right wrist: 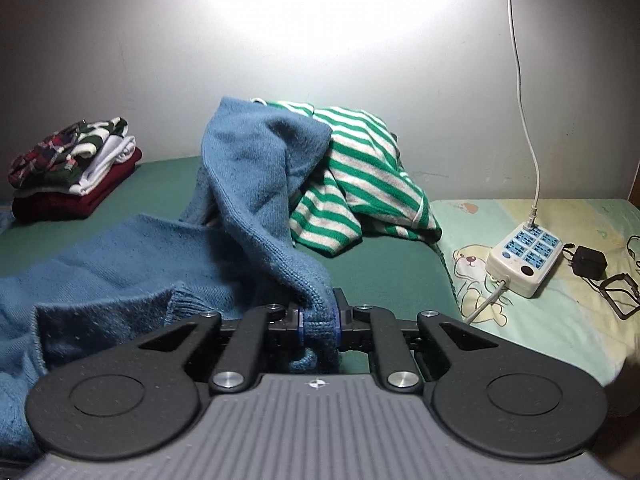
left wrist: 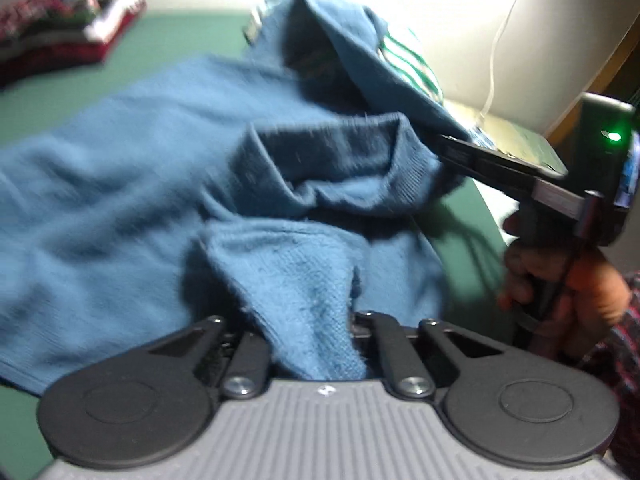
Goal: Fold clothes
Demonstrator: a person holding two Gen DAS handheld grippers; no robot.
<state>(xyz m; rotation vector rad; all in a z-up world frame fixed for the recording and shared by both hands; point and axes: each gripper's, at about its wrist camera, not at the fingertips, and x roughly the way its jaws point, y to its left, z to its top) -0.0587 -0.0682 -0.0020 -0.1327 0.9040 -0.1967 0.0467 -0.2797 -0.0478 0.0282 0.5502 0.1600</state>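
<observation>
You are gripping the blue sweater (right wrist: 248,216) edges with both grippers, left (left wrist: 312,320) and right (right wrist: 318,320), beside the striped shirt (right wrist: 360,184)

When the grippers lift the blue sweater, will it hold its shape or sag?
Likely sags: the blue sweater already drapes in soft folds from the right gripper. Its thick fuzzy knit probably grips rather than slips. The part over the striped garment may drag it along.

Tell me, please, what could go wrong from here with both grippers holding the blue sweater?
The blue sweater is draped over the striped green garment, so pulling may drag that along. The right gripper pinches only a narrow ribbed edge, which might slip out. The power strip and its cable lie close by on the bed, so a wide swing could snag them.
</observation>
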